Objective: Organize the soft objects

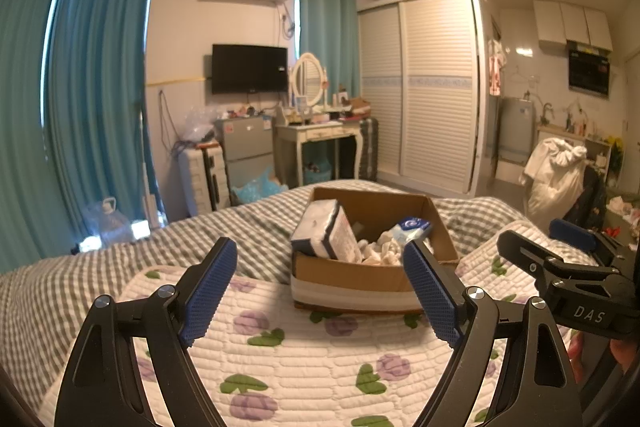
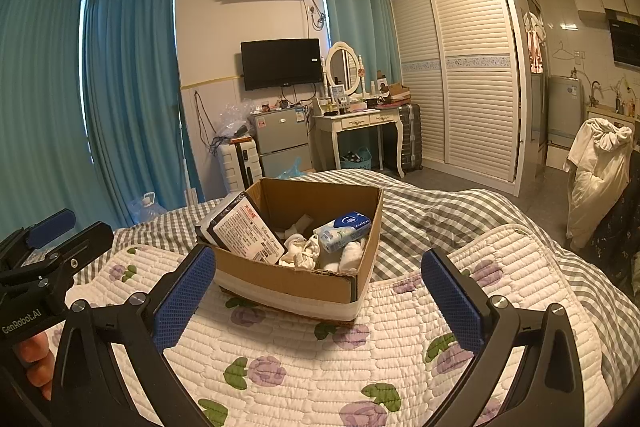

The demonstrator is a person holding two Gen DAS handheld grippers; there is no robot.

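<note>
A brown cardboard box point(image 1: 352, 273) point(image 2: 288, 281) with a white band along its base sits on the quilted flower-print pad on the bed. A large tissue pack point(image 1: 326, 233) point(image 2: 244, 231) leans against the box's left wall. Beside it lie a small blue tissue pack point(image 1: 410, 227) point(image 2: 346, 227) and several white rolled socks point(image 1: 380, 251) point(image 2: 304, 251). My left gripper point(image 1: 320, 291) hangs open just in front of the box with nothing between its blue pads. My right gripper point(image 2: 318, 301) is also open and holds nothing, a little short of the box's near corner.
The flower-print pad point(image 1: 304, 359) point(image 2: 304, 359) lies over a grey checked duvet point(image 1: 100, 259) point(image 2: 440, 211). The right tool's black frame point(image 1: 580, 291) shows at the left view's right edge. The left tool's frame point(image 2: 36, 275) and a hand show at the right view's left edge. A dresser, small fridge and wardrobe stand beyond the bed.
</note>
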